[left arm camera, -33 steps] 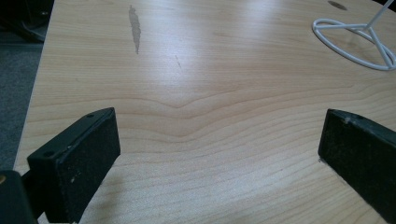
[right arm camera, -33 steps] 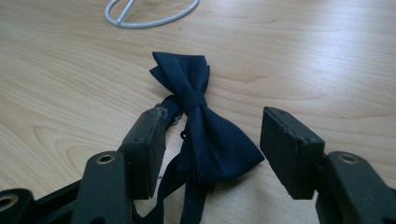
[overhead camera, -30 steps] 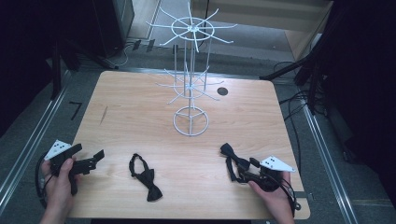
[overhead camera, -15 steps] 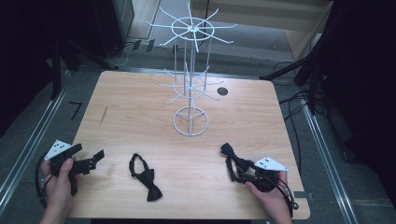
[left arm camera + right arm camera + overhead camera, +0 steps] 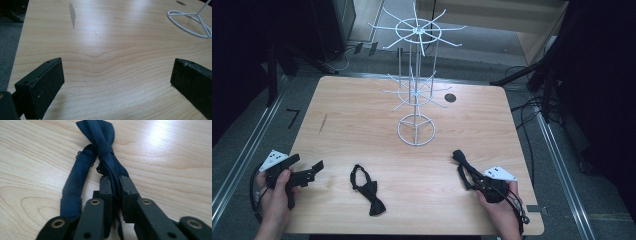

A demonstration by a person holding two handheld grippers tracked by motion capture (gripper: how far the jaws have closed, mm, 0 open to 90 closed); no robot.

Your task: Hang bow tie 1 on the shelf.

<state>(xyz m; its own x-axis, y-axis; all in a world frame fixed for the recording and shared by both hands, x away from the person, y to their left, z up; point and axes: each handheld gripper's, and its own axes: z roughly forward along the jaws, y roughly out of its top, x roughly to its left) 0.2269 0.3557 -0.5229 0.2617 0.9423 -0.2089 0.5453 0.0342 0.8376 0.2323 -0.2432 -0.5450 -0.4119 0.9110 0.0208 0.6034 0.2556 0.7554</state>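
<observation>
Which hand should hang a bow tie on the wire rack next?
Right, probably. The right gripper has just closed its jaws on the dark blue bow tie; the left gripper is open over bare table.

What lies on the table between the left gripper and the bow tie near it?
Nothing: in the high view, bare wood runs from the left gripper to the bow tie on the table.

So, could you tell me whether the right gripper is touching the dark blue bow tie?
Touching. In the right gripper view, the right gripper has just closed, its pads pinching the dark blue bow tie.
</observation>
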